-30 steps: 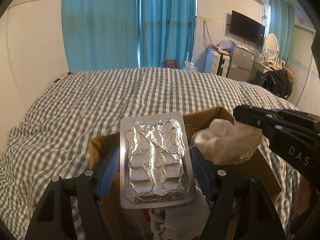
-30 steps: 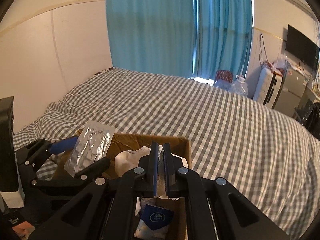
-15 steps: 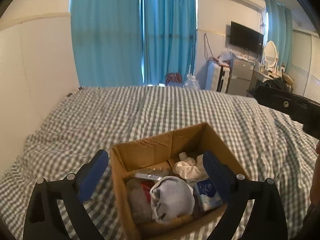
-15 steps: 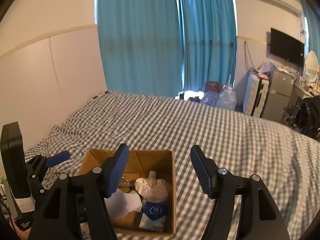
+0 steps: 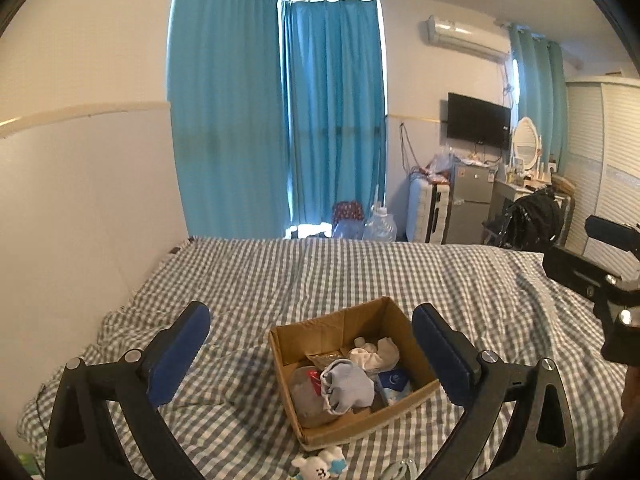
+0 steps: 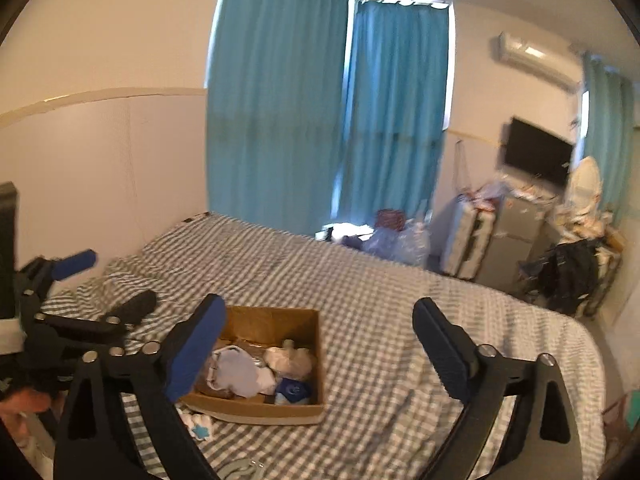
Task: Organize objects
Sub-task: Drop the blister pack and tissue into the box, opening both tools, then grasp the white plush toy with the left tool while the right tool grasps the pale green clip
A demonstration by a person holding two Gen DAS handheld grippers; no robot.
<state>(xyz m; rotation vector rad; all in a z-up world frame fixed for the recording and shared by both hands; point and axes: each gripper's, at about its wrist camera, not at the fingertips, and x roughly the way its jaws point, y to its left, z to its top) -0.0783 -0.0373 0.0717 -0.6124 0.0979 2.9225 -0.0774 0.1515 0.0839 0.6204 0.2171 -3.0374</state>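
Left wrist view: the left gripper (image 5: 310,354) is seen with its jaws spread wide and nothing held between them. Framed between its blue pads, a cardboard box (image 5: 344,326) is set on the checked bed cover (image 5: 360,268). Inside the box a pale blue cloth (image 5: 347,386), a whitish crumpled cloth (image 5: 374,354), a dark blue packet (image 5: 394,382) and a clear bag with something red (image 5: 306,386) are packed together. Just in front of the box, a small white and blue plush toy (image 5: 320,465) is lying on the cover. Part of the right gripper is seen at the right edge of this view. In the blurred right wrist view, the right gripper (image 6: 316,344) is likewise held wide apart and empty, above the bed, with the box below and left of its centre. Blue curtains (image 5: 276,120) are hung behind the bed.
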